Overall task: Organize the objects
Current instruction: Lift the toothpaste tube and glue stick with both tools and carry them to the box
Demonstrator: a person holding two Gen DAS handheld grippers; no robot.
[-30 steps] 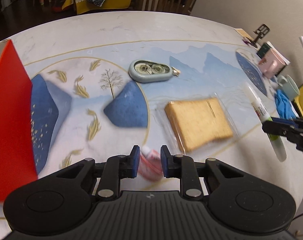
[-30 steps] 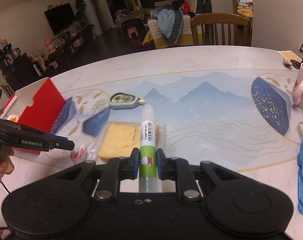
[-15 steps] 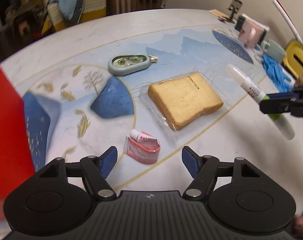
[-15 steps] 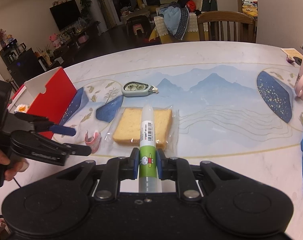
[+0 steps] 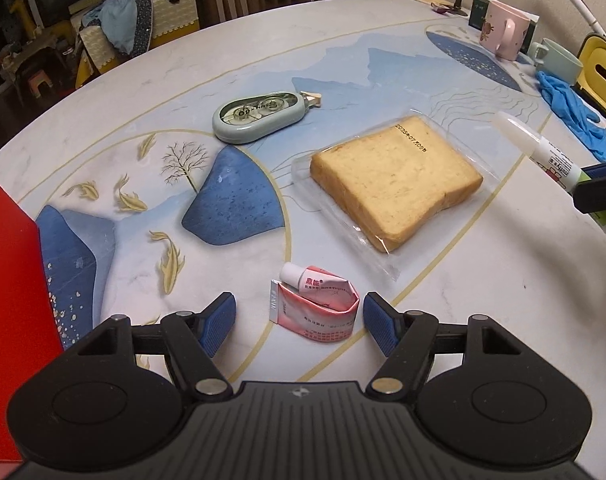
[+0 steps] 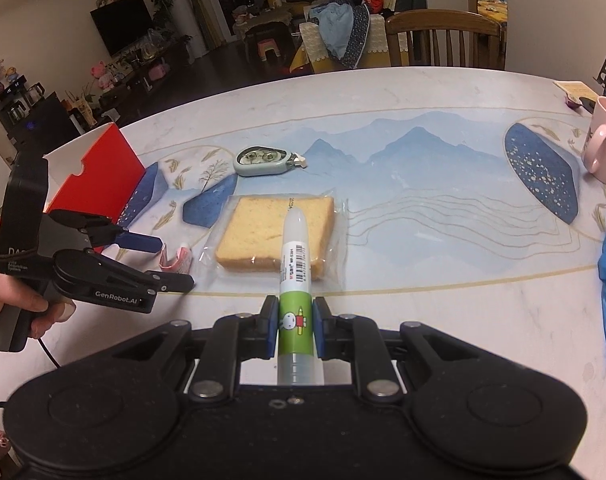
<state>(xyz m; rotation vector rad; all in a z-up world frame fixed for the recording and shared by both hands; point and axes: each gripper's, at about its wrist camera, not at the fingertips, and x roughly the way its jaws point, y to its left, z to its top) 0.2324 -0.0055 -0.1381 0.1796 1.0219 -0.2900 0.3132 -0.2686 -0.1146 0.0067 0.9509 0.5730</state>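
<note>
Patterned table [image 5: 503,280], left tool [image 5: 299,322] wide around pink tube [image 5: 317,300], right tool [image 6: 295,330] gripping glue stick [image 6: 295,280]

Left hand-held gripper [image 5: 299,322] released the pink tube [image 5: 315,306].

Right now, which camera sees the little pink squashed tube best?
The left wrist view. The crumpled pink tube with a white cap lies close and whole on the table, between the open left tool's blue pads. The right wrist view shows only a small pink sliver of it behind that tool.
</note>
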